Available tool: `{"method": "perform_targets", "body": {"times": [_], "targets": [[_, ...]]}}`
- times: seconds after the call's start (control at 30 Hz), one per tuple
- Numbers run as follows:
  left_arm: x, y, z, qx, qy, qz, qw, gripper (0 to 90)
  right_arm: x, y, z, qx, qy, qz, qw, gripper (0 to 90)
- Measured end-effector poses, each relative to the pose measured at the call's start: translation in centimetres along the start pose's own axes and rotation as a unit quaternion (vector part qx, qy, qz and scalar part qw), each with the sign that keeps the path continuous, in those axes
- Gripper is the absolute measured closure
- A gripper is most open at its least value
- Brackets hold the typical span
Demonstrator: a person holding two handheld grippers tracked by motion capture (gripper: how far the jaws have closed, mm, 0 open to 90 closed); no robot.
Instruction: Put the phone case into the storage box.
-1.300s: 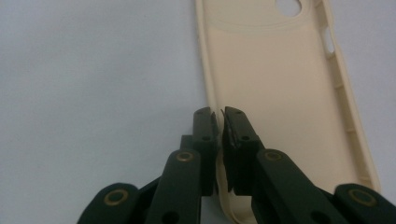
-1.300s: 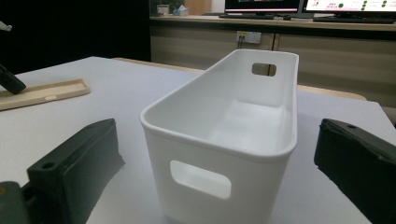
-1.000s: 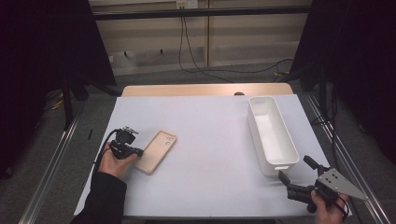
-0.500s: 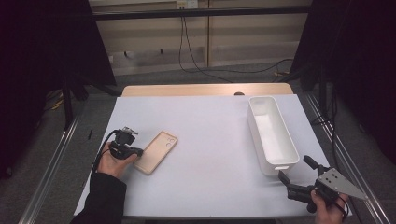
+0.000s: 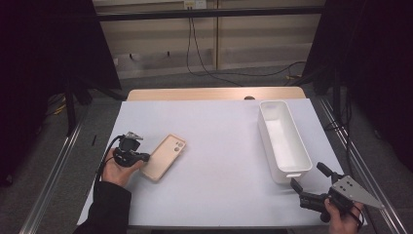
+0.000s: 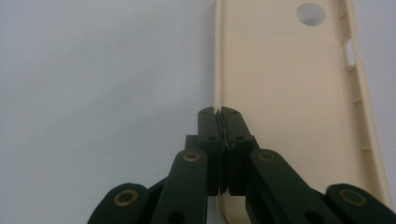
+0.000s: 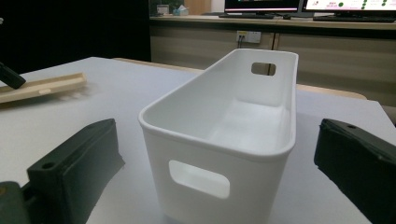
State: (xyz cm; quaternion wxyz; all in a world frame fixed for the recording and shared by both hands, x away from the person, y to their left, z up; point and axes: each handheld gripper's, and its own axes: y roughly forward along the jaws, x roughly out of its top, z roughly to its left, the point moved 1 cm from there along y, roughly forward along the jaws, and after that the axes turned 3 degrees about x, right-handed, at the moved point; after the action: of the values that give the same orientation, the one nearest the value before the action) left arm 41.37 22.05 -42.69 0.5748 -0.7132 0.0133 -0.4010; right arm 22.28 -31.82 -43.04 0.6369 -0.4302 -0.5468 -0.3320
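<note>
A cream phone case (image 5: 165, 157) lies hollow side up on the white table at the left. In the left gripper view the case (image 6: 289, 102) stretches away from me, and my left gripper (image 6: 218, 113) is shut on its thin left side wall. From above, that left gripper (image 5: 141, 157) sits at the case's left edge, held in a hand. A long white bin (image 5: 283, 140) stands at the right. My right gripper (image 5: 308, 176) is open just short of the bin's near end. In the right gripper view its jaws (image 7: 215, 163) stand wide on either side of the bin (image 7: 224, 135), apart from it.
The white tabletop (image 5: 224, 146) ends close to both hands at the front. A wooden strip (image 5: 214, 93) runs along its far edge. Metal rails (image 5: 53, 180) flank the table, and cables lie on the floor behind it. Monitors (image 7: 303, 5) stand on a far desk.
</note>
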Motion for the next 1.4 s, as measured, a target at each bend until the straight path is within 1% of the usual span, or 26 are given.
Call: {"method": "perform_targets", "body": {"times": [0.03,0.2,0.27,0.3,0.33,0.4,0.47,0.57,0.6,0.67,0.7,0.8,0.9,0.93,1.0,1.03,1.07,1.1,1.13,1.17,1.2,1.27,1.3,1.33,1.37,1.4], "targets": [[0.0,-0.1,0.0,-0.001,0.004,-0.008,1.0000,88.1,0.0,0.0,0.0,0.000,0.000,0.000,1.0000,0.0],[0.1,-0.5,0.0,0.004,-0.004,-0.038,0.9992,88.1,0.0,-0.1,0.0,0.000,-0.001,-0.001,1.0000,0.0],[0.1,-0.7,0.1,0.000,-0.007,-0.050,0.9987,88.0,0.0,-0.1,0.0,0.000,-0.001,-0.001,1.0000,0.0],[0.0,-0.6,0.0,0.000,-0.017,-0.057,0.9982,88.0,0.0,-0.1,0.0,0.000,0.000,-0.001,1.0000,0.0],[0.0,-0.7,0.0,0.007,-0.012,-0.062,0.9980,88.0,0.0,-0.1,0.0,0.000,-0.001,-0.001,1.0000,0.0],[0.0,-0.9,-0.1,0.005,-0.014,-0.070,0.9974,88.0,0.0,-0.1,0.0,0.000,-0.001,0.000,1.0000,0.0],[-0.1,-1.0,-0.2,0.009,-0.008,-0.083,0.9965,88.0,0.0,-0.1,0.0,0.000,-0.001,-0.001,1.0000,0.0],[-0.1,-1.1,-0.4,0.005,-0.001,-0.100,0.9950,88.0,0.0,-0.1,0.0,0.000,-0.001,0.000,1.0000,0.0],[-0.2,-1.0,-0.5,0.000,-0.003,-0.101,0.9949,87.9,0.0,-0.1,0.0,-0.001,-0.001,0.001,1.0000,0.0],[-0.4,-0.8,-0.5,-0.003,-0.001,-0.099,0.9951,87.9,0.0,-0.1,0.0,-0.001,0.000,0.000,1.0000,0.0],[-0.6,-0.4,-0.7,0.002,-0.001,-0.098,0.9952,87.9,0.0,-0.1,0.0,-0.001,0.000,0.001,1.0000,0.0],[-0.8,-0.4,-0.7,0.009,-0.004,-0.112,0.9937,87.8,0.0,-0.1,0.0,0.000,0.000,0.001,1.0000,0.0],[-0.8,-0.7,-0.9,0.007,-0.011,-0.136,0.9906,87.8,0.0,0.0,0.0,-0.001,0.001,0.001,1.0000,0.0],[-0.8,-0.7,-0.9,0.007,-0.011,-0.136,0.9906,87.8,0.0,0.0,0.0,-0.001,0.000,0.001,1.0000,0.0],[-0.7,-0.8,-1.2,0.009,-0.013,-0.152,0.9882,87.8,0.0,0.0,0.0,-0.001,0.001,0.001,1.0000,0.0],[-0.6,-1.0,-1.4,0.008,-0.013,-0.166,0.9860,87.8,0.0,-0.1,0.0,-0.001,0.001,0.000,1.0000,0.0],[-0.6,-1.0,-1.6,0.009,-0.017,-0.170,0.9852,87.8,0.0,-0.1,0.0,-0.001,0.001,-0.001,1.0000,0.0],[-0.6,-1.0,-1.6,0.009,-0.017,-0.170,0.9852,87.8,0.0,0.0,0.0,-0.002,0.001,-0.001,1.0000,0.0],[-0.6,-1.2,-1.8,0.007,-0.020,-0.184,0.9827,87.8,0.0,0.0,0.0,-0.002,0.002,-0.001,1.0000,0.0],[-0.6,-1.2,-1.8,0.007,-0.020,-0.184,0.9827,87.9,0.0,0.0,0.0,-0.002,0.002,-0.001,1.0000,0.0],[-0.7,-1.3,-1.9,0.009,-0.019,-0.192,0.9812,87.8,0.0,0.0,0.0,-0.002,0.002,-0.001,1.0000,0.0],[-0.8,-1.4,-2.1,0.009,-0.022,-0.198,0.9798,87.8,0.0,0.0,0.0,-0.001,0.003,-0.001,1.0000,0.0],[-0.8,-1.4,-2.1,0.009,-0.022,-0.198,0.9798,87.8,0.0,0.0,0.0,-0.001,0.003,-0.002,1.0000,0.0],[-0.9,-1.6,-2.2,0.007,-0.020,-0.205,0.9785,87.8,0.0,0.0,0.0,-0.002,0.003,-0.002,1.0000,0.0],[-0.9,-1.6,-2.2,0.007,-0.020,-0.205,0.9785,87.8,0.0,0.0,0.0,-0.002,0.003,-0.002,1.0000,0.0],[-1.0,-1.8,-2.5,0.000,-0.021,-0.211,0.9773,87.8,0.0,0.0,0.0,-0.002,0.003,-0.002,1.0000,0.0]]}}
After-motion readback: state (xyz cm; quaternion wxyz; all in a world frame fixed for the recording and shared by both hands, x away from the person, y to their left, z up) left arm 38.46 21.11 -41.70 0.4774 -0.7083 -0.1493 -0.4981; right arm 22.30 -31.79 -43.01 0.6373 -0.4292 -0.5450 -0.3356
